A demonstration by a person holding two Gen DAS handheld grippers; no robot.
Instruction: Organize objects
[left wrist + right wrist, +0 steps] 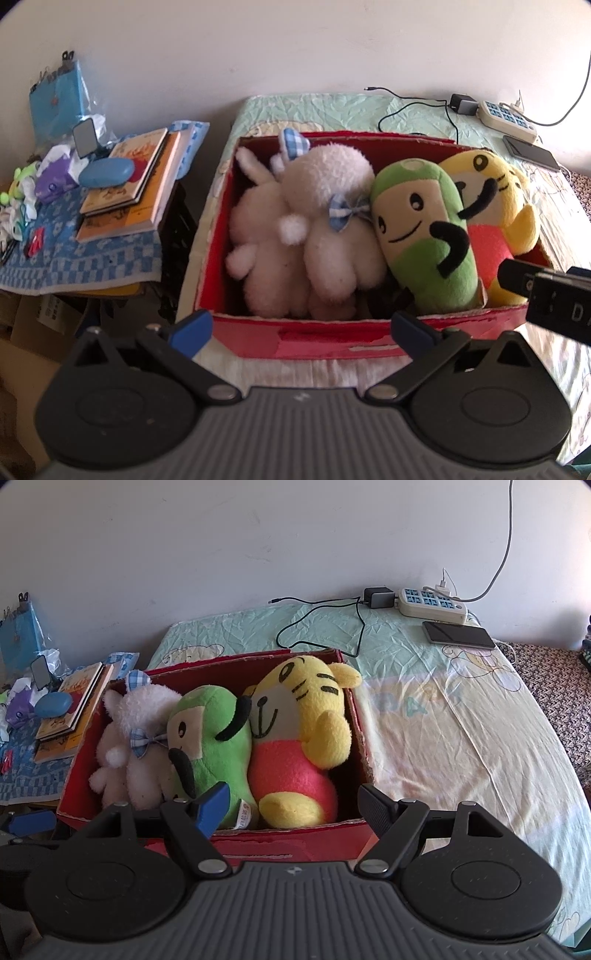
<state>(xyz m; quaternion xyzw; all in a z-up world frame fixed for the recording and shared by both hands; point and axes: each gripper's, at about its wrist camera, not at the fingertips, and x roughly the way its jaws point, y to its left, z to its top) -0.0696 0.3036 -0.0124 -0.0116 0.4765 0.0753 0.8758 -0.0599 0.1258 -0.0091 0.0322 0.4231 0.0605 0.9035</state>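
You are facing a bed (461, 720) covered with a pale green and cream cartoon sheet, pushed against a plain white wall (258, 546). At the far edge of the bed lie a power strip (430, 603), a black charger (376, 597) with its cable, and a phone (458, 634). To the left stands a side table (92, 254) draped in a blue checked cloth, holding stacked books (127, 184), a blue case (106, 172) and small clutter.

A red box (258, 843) sits on the bed directly ahead of both grippers, its long axis running left to right. Three plush toys lie packed inside, side by side: a white toy (136, 746) at left, a green toy (208, 746) in the middle, a yellow tiger (303, 716) at right. Each lies lengthwise front to back, head toward the wall, face up.

Your left gripper (301, 328) is spread wide and empty, just before the box's near wall. Your right gripper (295, 805) is also spread and empty, above the near rim by the tiger's feet.
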